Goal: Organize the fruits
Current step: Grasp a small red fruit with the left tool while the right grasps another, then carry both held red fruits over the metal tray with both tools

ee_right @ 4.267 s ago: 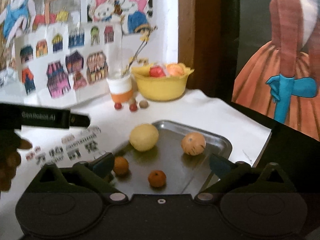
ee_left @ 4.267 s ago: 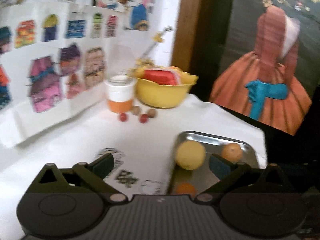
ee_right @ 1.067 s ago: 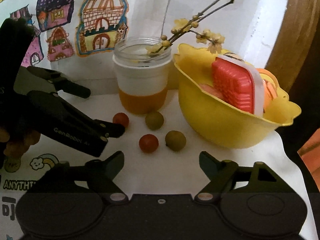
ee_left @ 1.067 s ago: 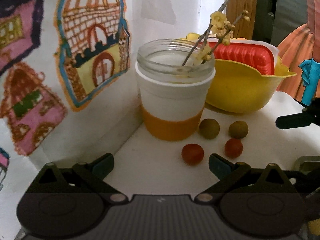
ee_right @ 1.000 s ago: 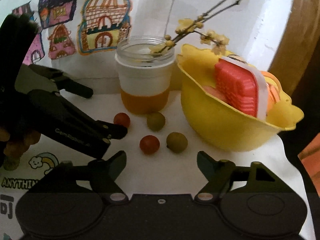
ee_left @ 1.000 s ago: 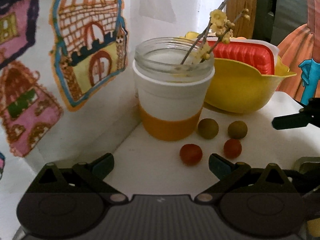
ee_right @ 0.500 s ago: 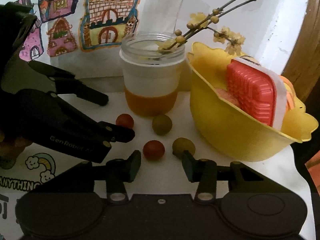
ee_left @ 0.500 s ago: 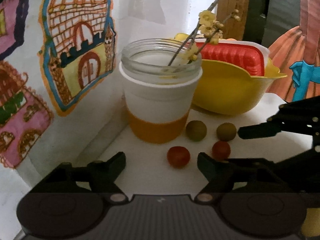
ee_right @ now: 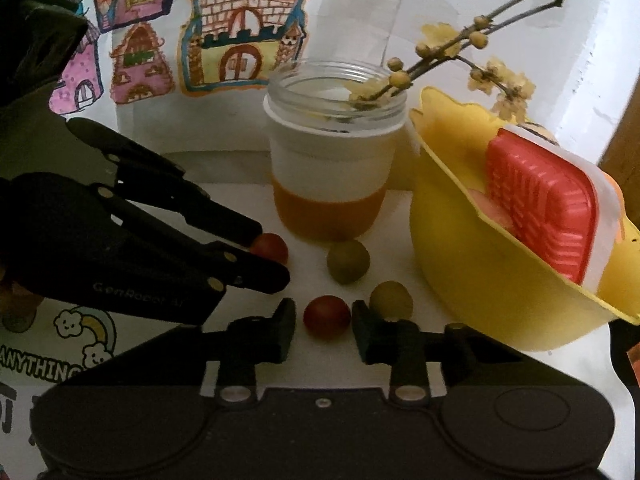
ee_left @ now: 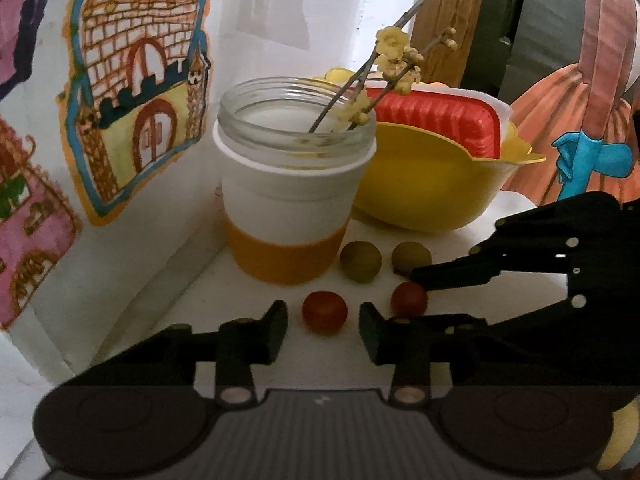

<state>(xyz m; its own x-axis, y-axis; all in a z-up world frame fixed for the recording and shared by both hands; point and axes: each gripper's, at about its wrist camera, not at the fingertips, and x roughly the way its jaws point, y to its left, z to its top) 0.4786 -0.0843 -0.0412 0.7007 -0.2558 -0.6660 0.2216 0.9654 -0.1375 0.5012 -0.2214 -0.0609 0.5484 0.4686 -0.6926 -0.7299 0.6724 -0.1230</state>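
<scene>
Two red cherry tomatoes and two green fruits lie on the white tabletop in front of a glass jar. In the left wrist view the left tomato (ee_left: 325, 312) sits between the fingers of my left gripper (ee_left: 323, 318), whose jaws are closing with small gaps still showing on both sides. The right wrist view shows the same gripper (ee_right: 272, 258) around that tomato (ee_right: 274, 249). My right gripper (ee_right: 323, 320) is shut on the right tomato (ee_right: 326, 316), which also shows as a red tomato (ee_left: 408, 298) inside the right gripper (ee_left: 412, 300). The green fruits (ee_right: 348, 261) (ee_right: 391, 300) lie free.
A glass jar (ee_left: 292, 200) with an orange base holds a flowering twig just behind the fruits. A yellow bowl (ee_right: 480, 280) with a red and white box (ee_right: 540, 208) stands to the right. A wall with house drawings (ee_left: 136, 92) closes off the left and back.
Both grippers' jaws have narrowed from wide open around a red tomato each. The right gripper has also moved in closer and lower toward its tomato.
</scene>
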